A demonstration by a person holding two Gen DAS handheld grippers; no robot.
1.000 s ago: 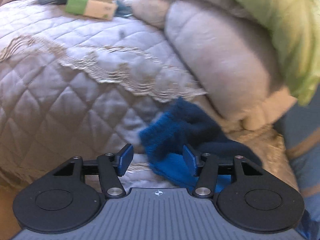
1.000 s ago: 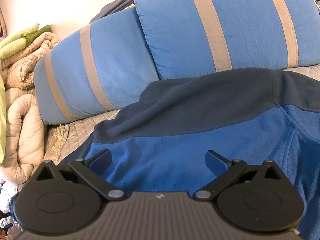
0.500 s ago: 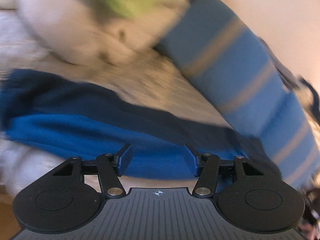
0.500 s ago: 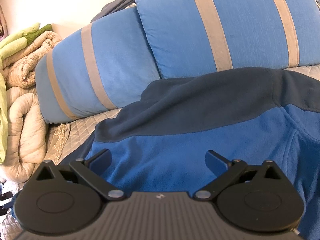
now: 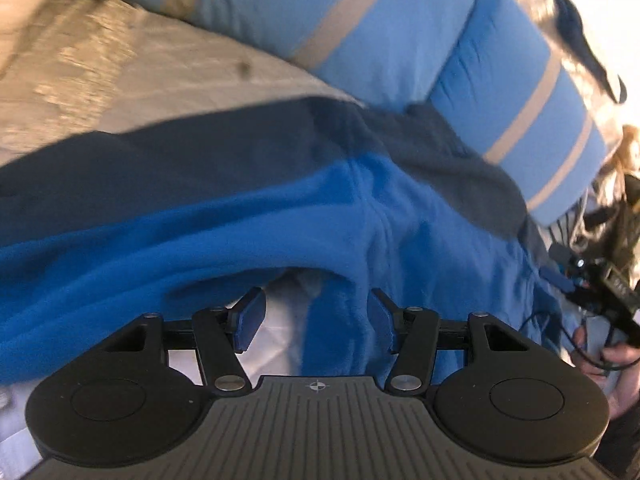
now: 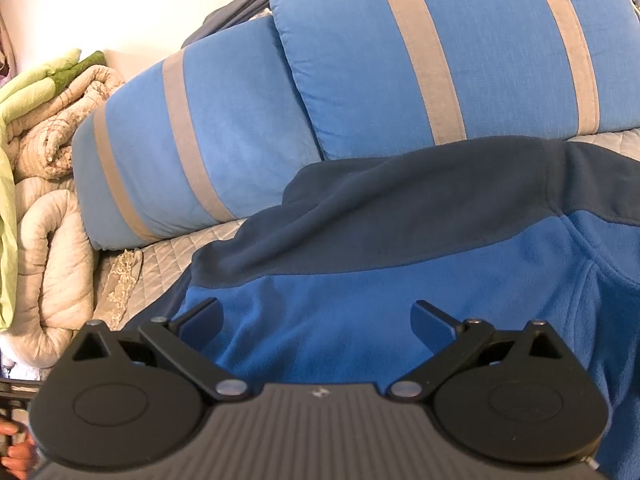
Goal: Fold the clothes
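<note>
Fleece: we see the blue and navy fleece jacket spread unfolded; folding not yet begun.
Left gripper: spread, empty.
Right gripper: spread wide, empty.

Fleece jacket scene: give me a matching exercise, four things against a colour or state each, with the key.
Things:
1. fleece jacket
2. pillows
3. rolled comforter
4. right gripper

Descriptions:
A. beige, bundled at the left edge
B. open, above blue fabric
C. bright blue with a navy upper panel
D. light blue with tan stripes

Pairs: 1-C, 2-D, 3-A, 4-B
</note>
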